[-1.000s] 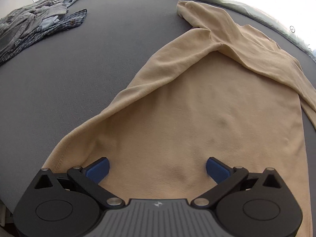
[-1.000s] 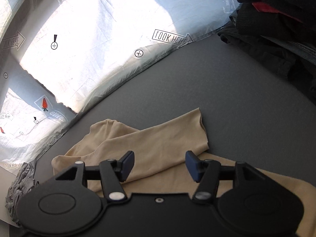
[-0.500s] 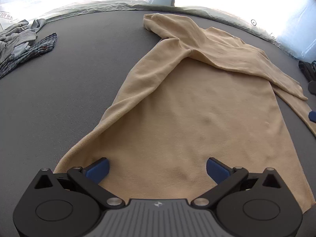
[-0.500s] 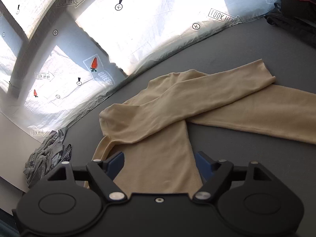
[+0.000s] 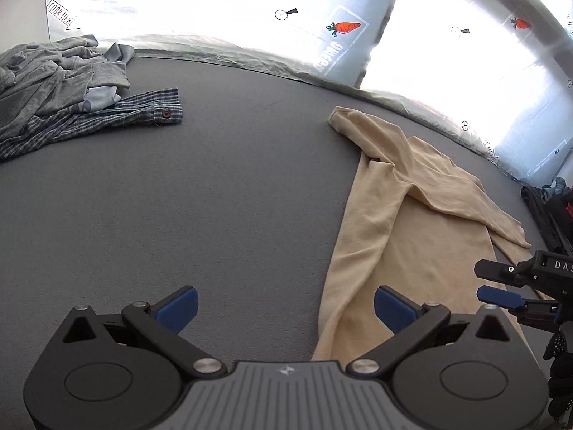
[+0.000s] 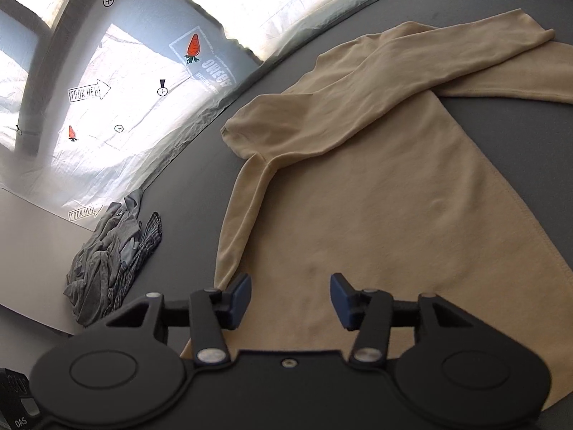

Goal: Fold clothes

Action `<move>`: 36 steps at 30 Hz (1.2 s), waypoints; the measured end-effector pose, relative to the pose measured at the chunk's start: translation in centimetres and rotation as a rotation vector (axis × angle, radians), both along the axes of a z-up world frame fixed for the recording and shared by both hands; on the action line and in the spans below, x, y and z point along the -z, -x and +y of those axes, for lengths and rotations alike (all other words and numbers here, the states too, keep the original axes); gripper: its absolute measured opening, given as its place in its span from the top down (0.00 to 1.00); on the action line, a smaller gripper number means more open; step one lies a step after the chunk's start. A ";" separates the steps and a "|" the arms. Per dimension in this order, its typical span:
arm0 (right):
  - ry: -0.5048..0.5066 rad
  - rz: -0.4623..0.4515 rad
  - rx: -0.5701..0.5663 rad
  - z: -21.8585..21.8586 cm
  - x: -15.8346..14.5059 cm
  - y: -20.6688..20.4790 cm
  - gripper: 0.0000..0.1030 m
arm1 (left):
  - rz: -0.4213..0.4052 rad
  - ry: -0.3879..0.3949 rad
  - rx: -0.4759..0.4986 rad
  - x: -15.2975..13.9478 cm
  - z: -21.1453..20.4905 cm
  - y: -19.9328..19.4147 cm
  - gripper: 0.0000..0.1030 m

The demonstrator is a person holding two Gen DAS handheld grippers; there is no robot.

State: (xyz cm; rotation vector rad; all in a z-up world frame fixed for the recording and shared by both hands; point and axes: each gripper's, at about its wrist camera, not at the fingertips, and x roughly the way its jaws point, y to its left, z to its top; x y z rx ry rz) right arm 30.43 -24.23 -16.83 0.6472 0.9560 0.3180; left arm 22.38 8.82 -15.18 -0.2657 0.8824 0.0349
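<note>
The left claw (image 5: 284, 308) is wide open and holds nothing above the gray table (image 5: 215, 197), the right claw (image 6: 289, 299) is wide open too over the tan shirt (image 6: 376, 197), which lies flat with a sleeve (image 6: 412, 71) folded across, far from the gray clothes pile (image 5: 53, 82).

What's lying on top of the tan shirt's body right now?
One sleeve is folded across the upper part of the tan shirt, cuff toward the right. Both grippers are open and hold nothing. Whatever lies beneath the sleeve and shirt is covered.
</note>
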 end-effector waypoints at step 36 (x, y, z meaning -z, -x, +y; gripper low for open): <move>0.050 0.015 -0.065 7.2 1.2 4.5 0.96 | 0.053 0.002 0.057 1.4 5.5 3.2 0.00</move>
